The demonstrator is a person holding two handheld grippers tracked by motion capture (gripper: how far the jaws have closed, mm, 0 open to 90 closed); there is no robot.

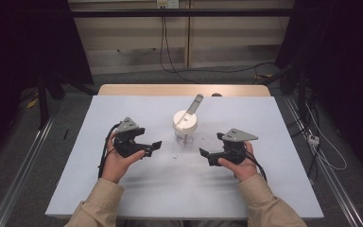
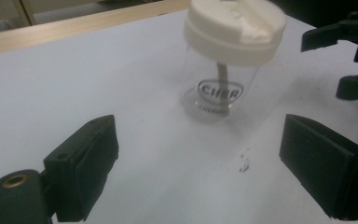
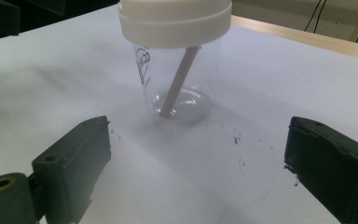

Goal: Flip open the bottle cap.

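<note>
Open left tool [image 1: 157, 144], right tool [image 1: 203, 152], flanking cup [image 1: 185, 126]

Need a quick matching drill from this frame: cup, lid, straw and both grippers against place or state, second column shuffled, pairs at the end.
Column 1
1. clear cup
2. white lid
3. straw
4. left gripper
5. right gripper

Column 2
A. pokes up through the lid, tilted
B. open, to the cup's left in the high view
C. stands upright on the table
D. open, to the cup's right in the high view
E. caps the cup

Pairs: 1-C, 2-E, 3-A, 4-B, 5-D
</note>
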